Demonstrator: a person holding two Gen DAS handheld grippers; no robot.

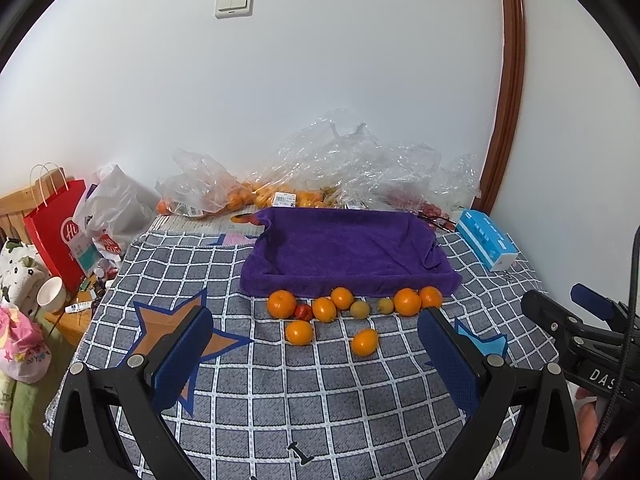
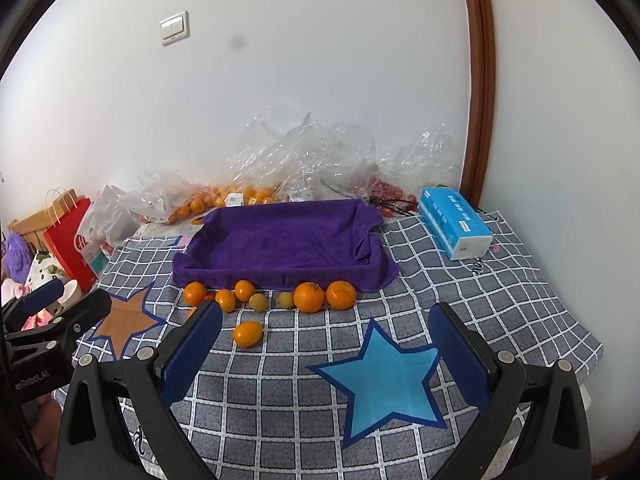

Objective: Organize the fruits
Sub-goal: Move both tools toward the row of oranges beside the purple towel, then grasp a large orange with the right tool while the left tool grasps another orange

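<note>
1. At the far left, beside the bench, a red paper bag (image 1: pixel 60 232) stands upright with a white cup (image 1: pixel 51 293) in front of it.
2. The left gripper (image 1: pixel 316 334) hovers above the checked tablecloth (image 1: pixel 280 400); its blue-padded fingers (image 1: pixel 182 354) are spread wide and hold nothing.
3. A loose row of fruit lies on the cloth just in front of the purple towel-lined tray (image 1: pixel 344 252): a large orange (image 1: pixel 281 303) at the left end, a small red fruit (image 1: pixel 303 312) touching it, then two smaller oranges (image 1: pixel 324 309), two yellow-green fruits (image 1: pixel 360 309), and two more oranges (image 1: pixel 407 301) at the right end.
4. Nearer the camera, apart from the row, sit a round orange (image 1: pixel 299 332) and an oval kumquat-like fruit (image 1: pixel 365 342).
5. The tray's lined interior shows only the towel.
6. Behind the tray, against the wall, clear plastic bags (image 1: pixel 320 168) hold more oranges and some red fruit.
7. A blue tissue pack (image 2: pixel 454 222) lies to the right of the tray.
8. The right gripper (image 2: pixel 326 326) hangs over a blue star (image 2: pixel 384 380) printed on the cloth, fingers (image 2: pixel 460 356) wide apart and empty.
</note>
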